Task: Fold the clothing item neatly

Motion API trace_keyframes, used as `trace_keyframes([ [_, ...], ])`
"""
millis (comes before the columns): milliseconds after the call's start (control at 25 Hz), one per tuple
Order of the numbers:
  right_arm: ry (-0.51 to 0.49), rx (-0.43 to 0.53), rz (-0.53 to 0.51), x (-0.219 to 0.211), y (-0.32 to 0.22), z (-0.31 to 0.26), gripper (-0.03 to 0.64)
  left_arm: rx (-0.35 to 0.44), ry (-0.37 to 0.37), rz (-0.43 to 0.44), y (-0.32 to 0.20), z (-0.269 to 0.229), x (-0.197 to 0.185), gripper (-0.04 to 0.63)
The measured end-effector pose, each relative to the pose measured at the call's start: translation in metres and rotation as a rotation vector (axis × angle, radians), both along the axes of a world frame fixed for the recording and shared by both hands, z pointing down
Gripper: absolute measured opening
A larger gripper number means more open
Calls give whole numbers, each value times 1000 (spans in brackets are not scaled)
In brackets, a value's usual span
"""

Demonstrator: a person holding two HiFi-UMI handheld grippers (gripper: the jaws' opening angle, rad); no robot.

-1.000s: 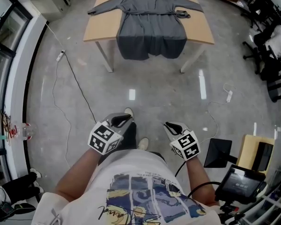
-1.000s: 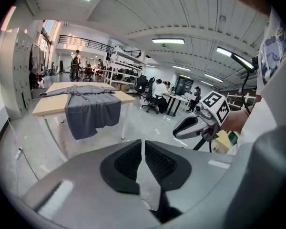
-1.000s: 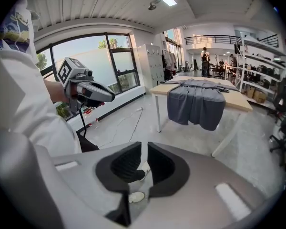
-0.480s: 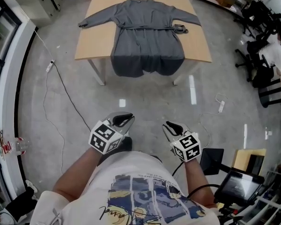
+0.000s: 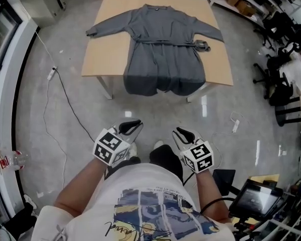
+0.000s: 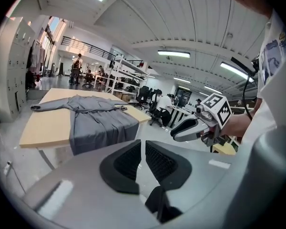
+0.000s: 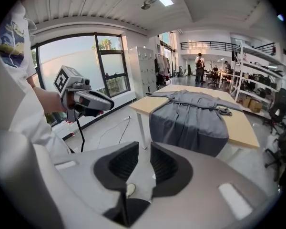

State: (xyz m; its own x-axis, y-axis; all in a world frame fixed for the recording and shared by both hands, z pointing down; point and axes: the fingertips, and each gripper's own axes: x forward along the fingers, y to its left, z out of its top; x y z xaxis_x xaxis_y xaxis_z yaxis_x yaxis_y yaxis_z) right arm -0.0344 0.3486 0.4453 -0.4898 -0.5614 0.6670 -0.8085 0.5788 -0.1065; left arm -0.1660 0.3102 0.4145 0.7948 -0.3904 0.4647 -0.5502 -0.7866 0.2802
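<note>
Two tools appear from above, the left hand-held gripper [image 5: 133, 126] and the right hand-held gripper [image 5: 183, 133], their wrists partly hidden by the shirt [image 5: 155, 205]. Far ahead, the grey dress [image 5: 163, 59] lies flat on the desk [image 5: 103, 59], its hem overhanging the near edge. Left gripper view: jaws almost closed, empty. Right gripper view: jaws slightly apart, just opening, empty.

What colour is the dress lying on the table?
Plain grey dress, clearest in the head view.

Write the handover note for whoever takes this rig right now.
Left gripper: shut, empty.
Right gripper: jaws slightly apart, just been opening, nothing between them.
Grey dress lies spread flat on the wooden table, sleeves out, hem hanging over the near edge. Both grippers are well short of it.
Done: nothing folded.
To do: reach the table, probably fold the sleeves in, then fold the body.
</note>
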Motion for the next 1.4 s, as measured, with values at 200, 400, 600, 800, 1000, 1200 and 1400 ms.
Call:
trace_keyframes([
  [200, -7, -22, -55, 17, -63, 13, 66, -8, -3, -64, -59, 8, 11, 34],
  [400, -7, -10, -141, 32, -129, 13, 66, -16, -18, -143, -111, 9, 23, 35],
  [600, -5, 1, -253, 53, -195, 12, 66, -13, -21, -258, -167, 3, 41, 41],
  [800, -22, 1, -365, 69, -244, 11, 66, -3, -35, -379, -212, -1, 47, 57],
  [1000, -23, -18, -406, 77, -279, 22, 66, -9, -45, -491, -256, -1, 26, 66],
  [1200, -29, -36, -430, 58, -303, 25, 66, -26, -68, -582, -297, 5, -24, 81],
  [1400, -14, -36, -416, 36, -333, 22, 66, -45, -80, -647, -352, 17, -79, 109],
])
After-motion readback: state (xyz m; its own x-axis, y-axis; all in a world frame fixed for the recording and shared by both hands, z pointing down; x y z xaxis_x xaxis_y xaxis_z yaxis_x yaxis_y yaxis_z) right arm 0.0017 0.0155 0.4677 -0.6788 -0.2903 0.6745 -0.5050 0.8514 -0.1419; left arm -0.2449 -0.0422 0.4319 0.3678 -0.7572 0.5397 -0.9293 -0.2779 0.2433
